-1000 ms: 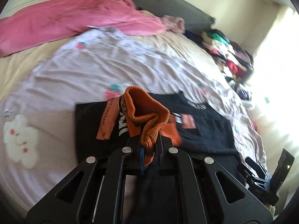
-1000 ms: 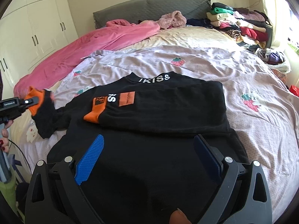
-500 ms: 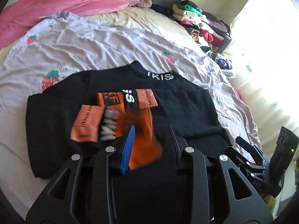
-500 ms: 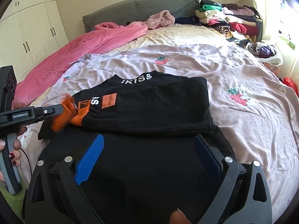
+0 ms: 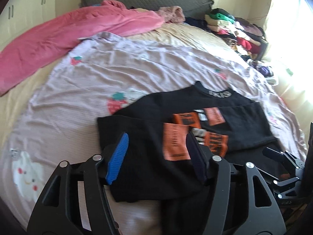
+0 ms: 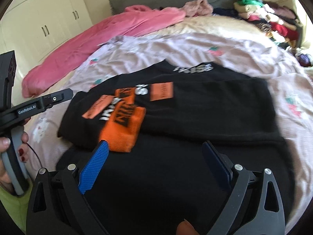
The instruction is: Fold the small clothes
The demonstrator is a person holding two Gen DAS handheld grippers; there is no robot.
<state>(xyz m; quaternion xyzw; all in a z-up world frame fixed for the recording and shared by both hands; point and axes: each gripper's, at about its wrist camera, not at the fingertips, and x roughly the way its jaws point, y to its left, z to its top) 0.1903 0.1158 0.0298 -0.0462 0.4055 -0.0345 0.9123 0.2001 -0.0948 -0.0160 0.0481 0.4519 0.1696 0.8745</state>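
Ahead of the left gripper [image 5: 156,154], whose jaws are opening with nothing clamped, the black sweater [image 6: 205,105] lies on the bed [image 5: 97,82], both orange-cuffed sleeves [image 6: 125,125] folded inward. Right gripper [image 6: 156,166] jaws stand apart, empty. Folding the body remains.

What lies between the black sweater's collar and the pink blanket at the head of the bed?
Only the wrinkled lilac strawberry-print sheet lies between the collar and the pink blanket; the right wrist view shows it best.

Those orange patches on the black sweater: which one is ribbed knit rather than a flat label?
The big orange cuff at the end of the folded-in sleeve, nearest the right gripper. The others are flat printed rectangles, like the orange label nearer the collar.
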